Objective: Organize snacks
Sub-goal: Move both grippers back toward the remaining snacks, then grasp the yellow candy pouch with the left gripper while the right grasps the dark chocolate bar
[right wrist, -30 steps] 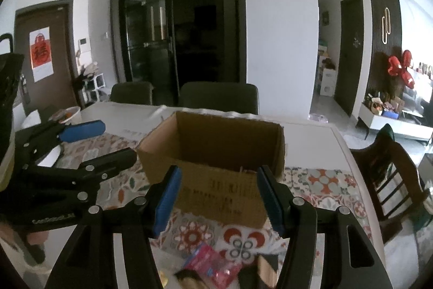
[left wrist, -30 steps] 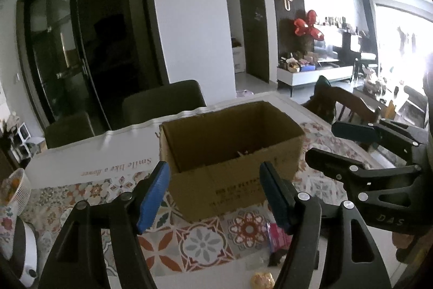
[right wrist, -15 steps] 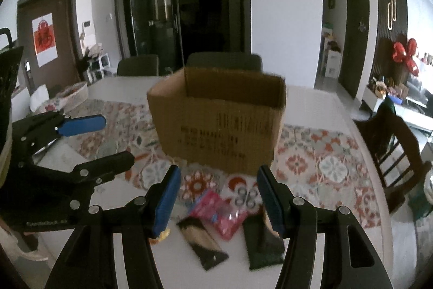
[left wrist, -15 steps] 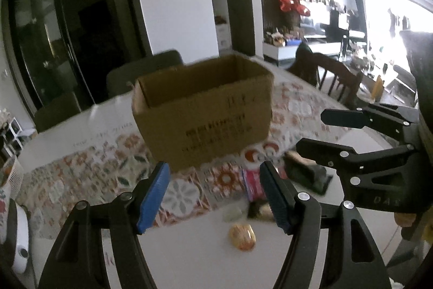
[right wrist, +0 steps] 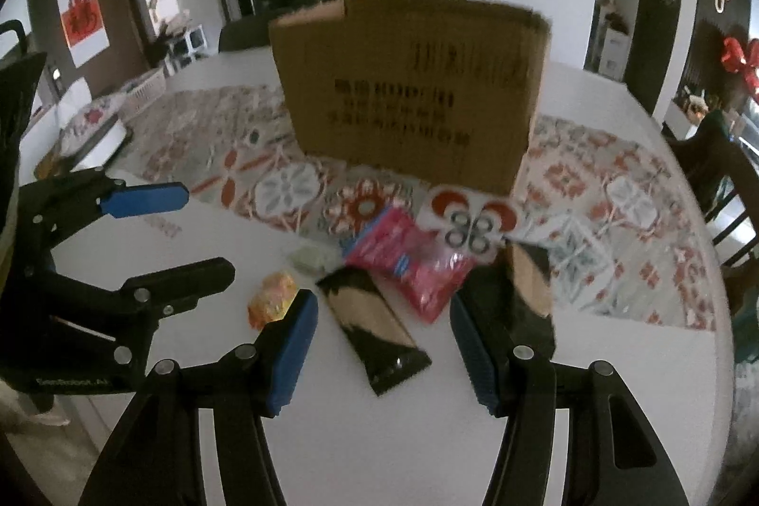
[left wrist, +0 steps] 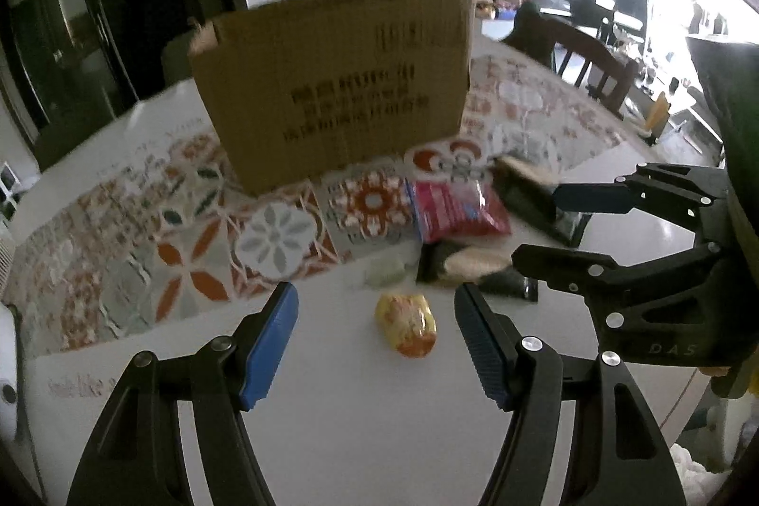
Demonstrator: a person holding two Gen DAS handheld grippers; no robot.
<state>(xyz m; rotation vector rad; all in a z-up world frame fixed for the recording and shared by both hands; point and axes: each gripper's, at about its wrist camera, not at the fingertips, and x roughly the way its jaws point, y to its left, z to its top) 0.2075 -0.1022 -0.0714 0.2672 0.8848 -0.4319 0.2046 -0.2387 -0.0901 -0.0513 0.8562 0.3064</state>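
So nothing's packed yet: snacks lie before the cardboard box (right wrist: 412, 88); left gripper (left wrist: 374, 345) and right gripper (right wrist: 379, 340) jaws spread, empty.

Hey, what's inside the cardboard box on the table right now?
Cannot tell. Both views show only the outer printed front of the cardboard box; its wall hides the inside. The snacks in view, like the pink packet, lie on the table before it.

Both tools were matte black plastic frames with triangular cut-outs and silver screw heads along the arms. The left gripper (left wrist: 377, 333) carried ribbed blue pads on its fingertips (left wrist: 270, 345), as did the right gripper (right wrist: 379, 347). Pale lettering, "DAS", marked the frame at the right edge of the left view.
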